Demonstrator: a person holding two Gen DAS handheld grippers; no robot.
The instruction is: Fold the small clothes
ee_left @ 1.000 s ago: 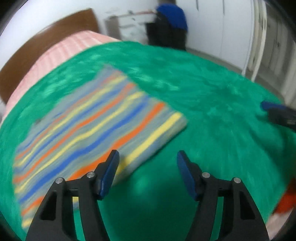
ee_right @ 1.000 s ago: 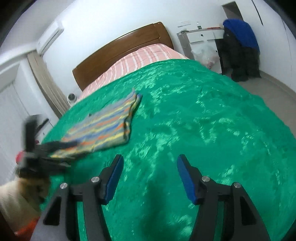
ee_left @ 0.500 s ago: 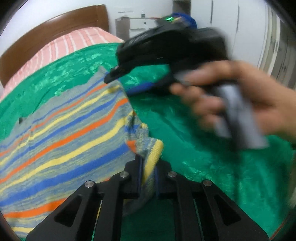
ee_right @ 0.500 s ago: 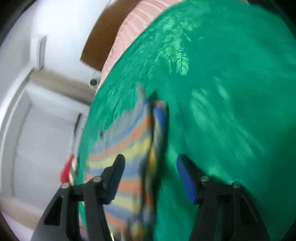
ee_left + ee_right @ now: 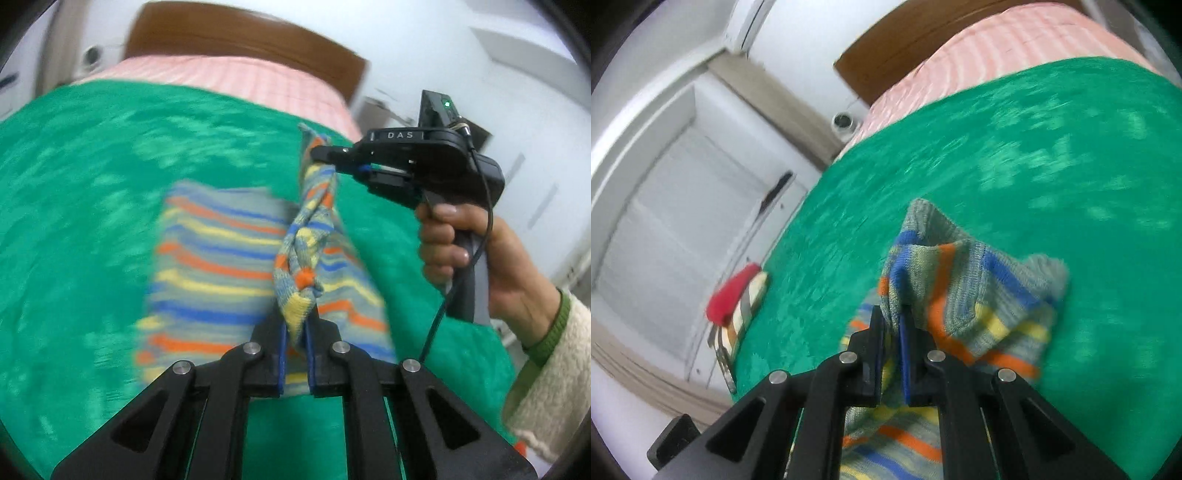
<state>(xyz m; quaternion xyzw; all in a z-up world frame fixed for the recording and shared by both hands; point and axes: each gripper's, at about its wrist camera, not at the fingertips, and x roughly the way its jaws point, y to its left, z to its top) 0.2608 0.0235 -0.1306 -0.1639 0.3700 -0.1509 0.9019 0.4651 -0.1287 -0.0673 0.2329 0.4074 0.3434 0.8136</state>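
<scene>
1. A small striped garment (image 5: pixel 221 266), knitted in grey, blue, orange and yellow, fills the frame's centre.
2. One edge is lifted and bunched; the rest lies on a green blanket (image 5: pixel 74 221).

left wrist: close over green blanket (image 5: pixel 92 221), facing headboard (image 5: pixel 229 33) at 12 o'clock
right wrist: close, headboard at 1 o'clock
shared: striped cloth (image 5: pixel 221 266), blanket

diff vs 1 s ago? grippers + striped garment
Both grippers were open over the bed, clear of the cloth. Now the left gripper and the right gripper are each shut on an edge of the striped garment, which lay flat a second ago; the pinched edge is lifted and bunched between them. Unchanged: the green blanket and the folded pile at the bed's edge.
</scene>
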